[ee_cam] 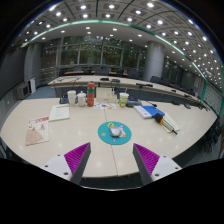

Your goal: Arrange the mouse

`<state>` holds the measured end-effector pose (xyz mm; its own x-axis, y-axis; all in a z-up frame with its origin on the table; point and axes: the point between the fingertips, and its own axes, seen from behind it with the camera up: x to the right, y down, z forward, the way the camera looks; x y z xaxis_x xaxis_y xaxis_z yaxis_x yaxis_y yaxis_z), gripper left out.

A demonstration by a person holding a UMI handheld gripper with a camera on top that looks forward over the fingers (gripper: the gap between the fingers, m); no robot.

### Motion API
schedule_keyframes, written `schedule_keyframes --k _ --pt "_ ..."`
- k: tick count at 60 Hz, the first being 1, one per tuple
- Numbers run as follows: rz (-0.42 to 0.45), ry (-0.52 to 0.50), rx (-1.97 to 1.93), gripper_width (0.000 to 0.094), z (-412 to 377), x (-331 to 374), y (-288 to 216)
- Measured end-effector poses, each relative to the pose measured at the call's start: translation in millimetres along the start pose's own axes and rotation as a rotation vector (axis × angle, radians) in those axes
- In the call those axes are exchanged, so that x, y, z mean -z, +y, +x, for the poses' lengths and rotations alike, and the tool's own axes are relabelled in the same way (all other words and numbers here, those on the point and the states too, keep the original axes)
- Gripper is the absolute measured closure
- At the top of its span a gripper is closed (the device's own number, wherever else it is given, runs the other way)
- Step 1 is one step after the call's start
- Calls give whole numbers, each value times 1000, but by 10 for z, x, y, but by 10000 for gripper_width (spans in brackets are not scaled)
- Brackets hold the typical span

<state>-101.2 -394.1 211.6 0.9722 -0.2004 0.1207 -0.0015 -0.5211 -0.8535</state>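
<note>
A white mouse [116, 130] rests on a round teal mouse pad [113, 134] on the pale table [60, 140], ahead of the fingers and about midway between them. My gripper [112, 160] is open and empty. Its two purple pads [75, 156] stand wide apart, short of the mouse pad, with bare table between them.
Beyond the mouse stand a red-capped bottle [90, 95], white cups [72, 98] and a green-topped cup [123, 99]. Papers [38, 128] lie to the left, a book [60, 113] behind them, a blue box [148, 111] and items to the right. More desks stand behind.
</note>
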Motion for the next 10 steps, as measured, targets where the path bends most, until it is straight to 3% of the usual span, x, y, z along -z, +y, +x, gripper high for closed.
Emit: schedule_keyframes --k 10 --pt "4 0 20 79 -71 211 56"
